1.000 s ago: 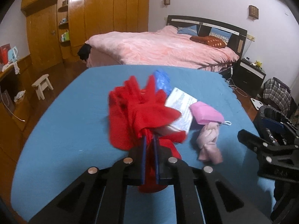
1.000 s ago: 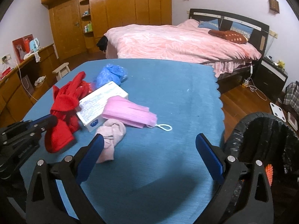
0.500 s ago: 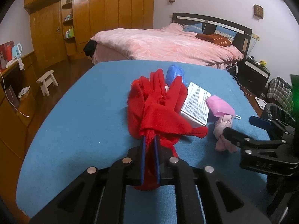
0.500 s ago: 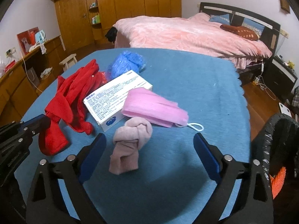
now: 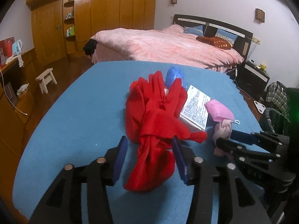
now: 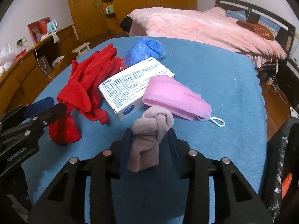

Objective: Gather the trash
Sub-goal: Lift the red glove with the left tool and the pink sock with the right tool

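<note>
My left gripper (image 5: 149,145) is opening, its jaws apart on either side of the red gloves (image 5: 158,119) lying on the blue table (image 5: 74,112). My right gripper (image 6: 149,140) is closing around the knotted pink sock (image 6: 149,130), its pads touching the fabric. Just beyond lie a white box (image 6: 130,85), pink mask (image 6: 175,97) and blue plastic wad (image 6: 145,50).

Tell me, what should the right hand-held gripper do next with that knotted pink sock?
Probably finish squeezing, then lift. The right hand-held gripper is closing with the sock between its jaws, and the sock lies on the blue table. The black bin bag waits to the right.
</note>
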A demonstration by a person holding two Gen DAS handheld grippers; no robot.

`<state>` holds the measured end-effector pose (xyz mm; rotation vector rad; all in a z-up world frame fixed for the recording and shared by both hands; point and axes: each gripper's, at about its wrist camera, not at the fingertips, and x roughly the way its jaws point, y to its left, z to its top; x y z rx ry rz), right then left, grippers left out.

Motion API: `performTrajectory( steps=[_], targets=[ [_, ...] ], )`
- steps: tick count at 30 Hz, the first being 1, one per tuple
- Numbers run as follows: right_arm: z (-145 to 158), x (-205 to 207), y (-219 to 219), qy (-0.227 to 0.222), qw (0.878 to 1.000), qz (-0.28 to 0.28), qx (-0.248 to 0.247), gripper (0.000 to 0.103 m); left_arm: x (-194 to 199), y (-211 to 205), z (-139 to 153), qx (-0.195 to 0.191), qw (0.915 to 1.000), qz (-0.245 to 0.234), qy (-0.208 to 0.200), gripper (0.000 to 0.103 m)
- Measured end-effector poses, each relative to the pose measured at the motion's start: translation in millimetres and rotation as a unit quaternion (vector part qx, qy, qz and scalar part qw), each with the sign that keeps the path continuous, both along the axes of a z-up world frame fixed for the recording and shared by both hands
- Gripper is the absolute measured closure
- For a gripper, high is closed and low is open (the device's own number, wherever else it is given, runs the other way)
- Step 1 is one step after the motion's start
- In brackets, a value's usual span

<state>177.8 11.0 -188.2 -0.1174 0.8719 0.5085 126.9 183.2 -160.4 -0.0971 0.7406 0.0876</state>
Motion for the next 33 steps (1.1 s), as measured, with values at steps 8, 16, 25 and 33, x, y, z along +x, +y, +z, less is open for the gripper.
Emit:
performTrajectory(
  steps=[8,16,25,33],
  targets=[
    [17.1,-7.0,-28.3,-0.008,1.0,-0.018,0.01,0.066,21.3,-8.8,0.0,0.003,0.9999,-0.008,-0.005,0.044],
    [28.8,-13.6,-38.8,-0.023,1.0,-0.015,0.008,0.066,20.5,-23.2,3.8,0.011,0.9996,-0.026,-0.01,0.098],
    [52.9,-17.3,-51.8,-0.045,0.998,-0.021,0.028,0.066,-0.9,-35.6,40.4,0.002,0.9979,-0.031,-0.058,0.099],
    [80.6,-22.3,-74.3,-0.076,0.995,-0.04,0.042,0.066,-10.2,-57.6,72.0,-0.005,0.9951,-0.053,-0.083,0.099]
  ],
)
